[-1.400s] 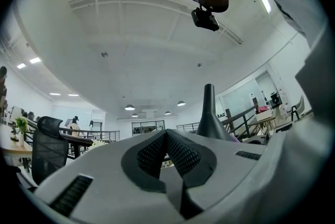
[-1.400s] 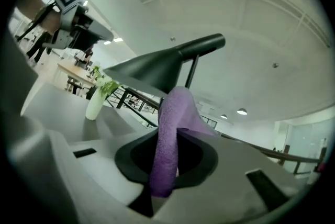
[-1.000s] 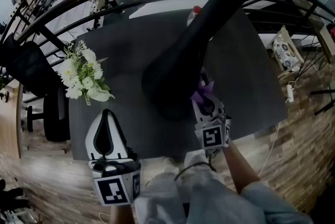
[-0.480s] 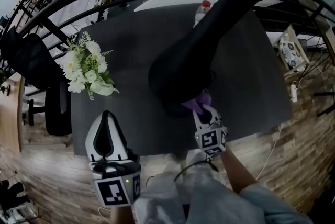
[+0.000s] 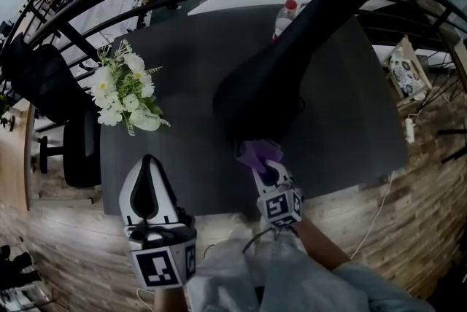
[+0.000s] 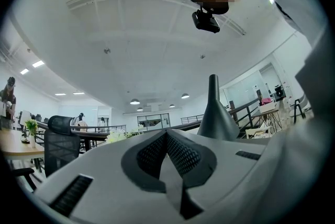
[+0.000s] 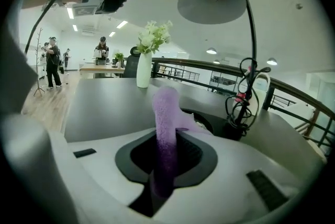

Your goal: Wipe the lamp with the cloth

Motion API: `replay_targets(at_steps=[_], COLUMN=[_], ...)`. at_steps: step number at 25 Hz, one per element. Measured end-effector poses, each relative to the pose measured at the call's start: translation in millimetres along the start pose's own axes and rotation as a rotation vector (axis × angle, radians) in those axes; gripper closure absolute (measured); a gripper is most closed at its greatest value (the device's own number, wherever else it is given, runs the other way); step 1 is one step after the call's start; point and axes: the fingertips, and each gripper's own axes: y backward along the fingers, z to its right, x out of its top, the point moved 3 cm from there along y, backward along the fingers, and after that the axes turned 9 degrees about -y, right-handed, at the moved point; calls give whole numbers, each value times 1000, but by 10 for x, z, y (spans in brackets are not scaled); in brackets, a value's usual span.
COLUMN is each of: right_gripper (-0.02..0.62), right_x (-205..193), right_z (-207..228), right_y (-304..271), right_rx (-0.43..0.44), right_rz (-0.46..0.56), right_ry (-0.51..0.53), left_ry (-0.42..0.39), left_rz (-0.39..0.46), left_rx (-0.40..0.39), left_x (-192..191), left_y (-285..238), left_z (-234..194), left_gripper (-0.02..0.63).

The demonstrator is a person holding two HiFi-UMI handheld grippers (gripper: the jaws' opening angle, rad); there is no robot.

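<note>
Gripping the cloth [image 5: 257,154] in the right gripper [image 5: 264,170], just beside the lamp [image 5: 277,77] base toward the counter's [image 5: 182,63] near edge. Holding the left gripper [image 5: 148,166] closed on nothing, off that edge. Risking snagging the coiled cable [image 7: 242,97], or tipping the lamp by pushing hard without steadying it.
</note>
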Motion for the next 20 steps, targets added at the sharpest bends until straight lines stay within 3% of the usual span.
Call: replay_targets(at_steps=[10,14,20], right_gripper=[543,545,544], right_x=[239,338,572], right_z=[-293,-224,-18], right_y=[-153,-91,164], right_rx=[74,63,16], right_rz=[46,76,110], right_ry=[4,-36,-97], left_ry=[-3,3,16], left_rz=[7,55,41], left_rx=[11,18,-10], left_x=[48,133,124], left_y=[74,32,2], left_z=[-34,-46,30], left_gripper=[601,601,601])
